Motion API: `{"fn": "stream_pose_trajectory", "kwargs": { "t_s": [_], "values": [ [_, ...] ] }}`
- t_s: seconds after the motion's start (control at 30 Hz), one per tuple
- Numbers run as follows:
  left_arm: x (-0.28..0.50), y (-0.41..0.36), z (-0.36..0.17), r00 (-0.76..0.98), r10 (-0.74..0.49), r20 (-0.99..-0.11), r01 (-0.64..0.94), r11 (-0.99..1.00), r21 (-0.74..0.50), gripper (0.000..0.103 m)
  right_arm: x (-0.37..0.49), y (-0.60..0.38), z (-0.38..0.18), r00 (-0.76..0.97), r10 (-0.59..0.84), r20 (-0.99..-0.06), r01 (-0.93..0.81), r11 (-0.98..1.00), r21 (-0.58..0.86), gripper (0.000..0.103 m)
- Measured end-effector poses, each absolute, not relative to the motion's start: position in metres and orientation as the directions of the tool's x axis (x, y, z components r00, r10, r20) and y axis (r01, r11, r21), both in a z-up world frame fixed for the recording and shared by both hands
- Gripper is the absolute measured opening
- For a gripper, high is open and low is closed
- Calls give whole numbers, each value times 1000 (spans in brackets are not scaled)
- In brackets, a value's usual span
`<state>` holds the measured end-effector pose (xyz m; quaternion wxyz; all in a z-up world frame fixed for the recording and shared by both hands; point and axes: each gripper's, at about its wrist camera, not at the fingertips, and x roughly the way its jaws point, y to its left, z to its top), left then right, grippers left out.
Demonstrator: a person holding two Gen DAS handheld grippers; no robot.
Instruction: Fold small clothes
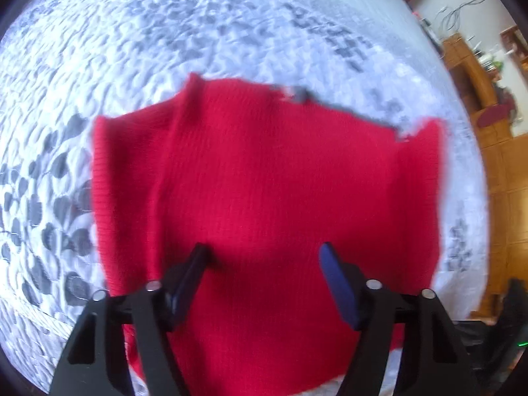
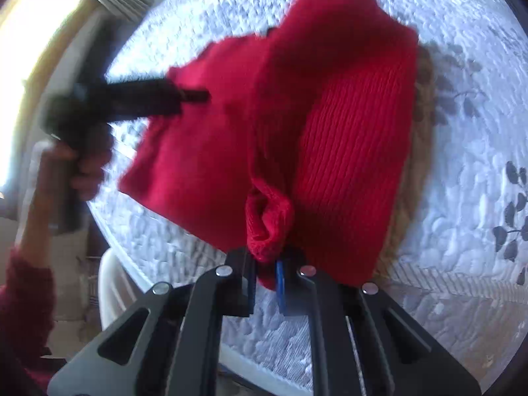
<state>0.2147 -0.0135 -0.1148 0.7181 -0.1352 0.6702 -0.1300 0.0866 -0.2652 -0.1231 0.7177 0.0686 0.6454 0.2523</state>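
Lying spread on a white quilt [image 1: 198, 33] with grey leaf print: one red knitted garment [image 1: 264, 171], fine ribbed, flat across the middle, creased down the left side, one edge raised at the far right. Seen from the right wrist camera as the same red knit [image 2: 346, 148], doubled over itself into a thick fold with coarse ribs showing, a rolled cuff-like end hanging at the bottom. Possibly a tan layer under its right edge, too blurred to name.

Hovering over the near part of the cloth, left hand-held gripper [image 1: 264, 257], fingers spread apart with nothing pinched between the blue pads. Clamped together on the rolled end of the red knit, right hand-held gripper [image 2: 265, 274], cloth bulging out above the tips.

Visible at the left of the right wrist view: a hand [image 2: 89, 168] on a black handle, dark red sleeve [image 2: 23, 313] below.

No containers in sight. Counted: one garment, two hand-held grippers, one quilt.
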Motion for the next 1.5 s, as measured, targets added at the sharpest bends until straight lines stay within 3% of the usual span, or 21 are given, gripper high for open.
{"fn": "stream_pose_trajectory", "kwargs": {
  "t_s": [0.13,0.23,0.47,0.57,0.7,0.97,1.0,1.07,1.13,1.5],
  "values": [
    [222,-41,-105,36,-467,-884,34,884,-466,69,87,-269,-125,42,472,-881,-259,857,446,8],
    [227,-59,-115,-32,-604,-796,-38,797,-603,69,88,-276,-123,50,488,-871,-250,851,462,7],
    [222,-78,-130,-103,-664,-741,-106,748,-656,69,88,-302,-89,118,562,-818,-242,816,526,7],
    [224,-76,-137,-113,-766,-633,-211,641,-738,69,91,-313,-73,150,575,-804,-244,810,533,7],
    [222,-99,-145,-138,-820,-555,-260,571,-779,69,92,-323,-58,178,594,-785,-254,798,546,7],
    [261,-104,-154,-44,-834,-551,-312,535,-785,69,86,-331,-53,181,586,-790,-269,802,533,7],
    [268,-104,-154,-36,-831,-554,-304,538,-786,67,85,-330,-54,180,586,-790,-271,801,533,7],
    [277,-108,-157,-32,-818,-574,-299,555,-776,50,83,-330,-57,175,588,-790,-272,800,535,7],
    [280,-111,-163,-31,-812,-583,-310,562,-767,16,83,-328,-58,173,590,-788,-271,798,538,7],
    [285,-95,-138,1,-794,-608,-222,592,-775,13,81,-304,-55,144,575,-805,-308,799,516,7]
  ]
}}
